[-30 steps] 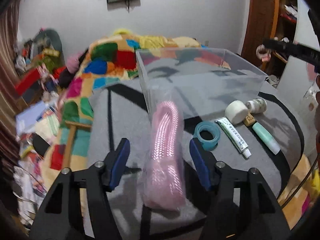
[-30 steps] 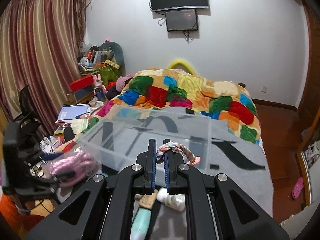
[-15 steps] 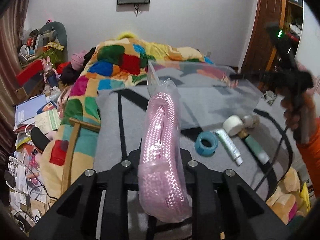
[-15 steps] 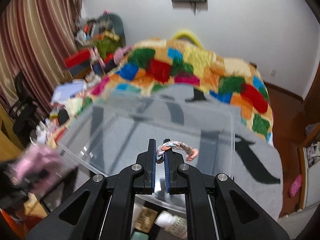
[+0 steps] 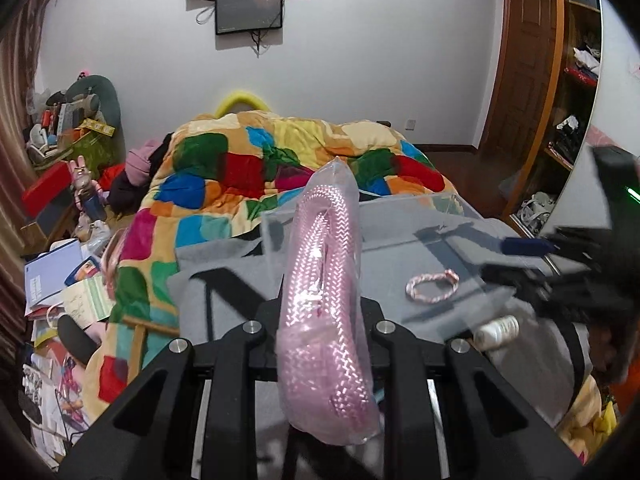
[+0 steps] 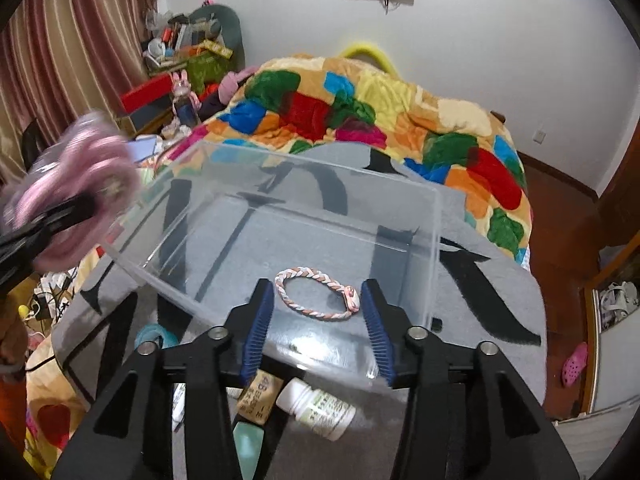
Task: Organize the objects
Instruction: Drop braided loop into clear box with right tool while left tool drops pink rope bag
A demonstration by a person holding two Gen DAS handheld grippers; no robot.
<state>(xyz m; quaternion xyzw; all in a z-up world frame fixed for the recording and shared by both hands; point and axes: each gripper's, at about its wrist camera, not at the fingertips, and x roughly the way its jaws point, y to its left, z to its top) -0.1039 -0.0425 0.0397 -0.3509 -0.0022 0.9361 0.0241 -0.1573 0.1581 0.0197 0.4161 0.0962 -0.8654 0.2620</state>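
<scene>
the braided pink-and-white bracelet (image 6: 316, 294) lies in the clear plastic box (image 6: 434, 240) under the spread right gripper (image 6: 318, 320). the left gripper (image 5: 320, 320) pinches the bagged pink rope (image 5: 324, 300); next, probably carry it over the box and release.

The black left gripper (image 5: 320, 312) is clamped on a bagged pink braided rope (image 5: 326, 300); the black, blue-padded right gripper (image 6: 318, 312) gapes wide.

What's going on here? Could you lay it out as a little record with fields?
Left gripper: shut on pink rope in plastic bag, held up near the box
Right gripper: open, empty, above the box
Clear box: on grey mat
Inside box: braided bracelet
Outside box: white bottle, blue tape roll
</scene>
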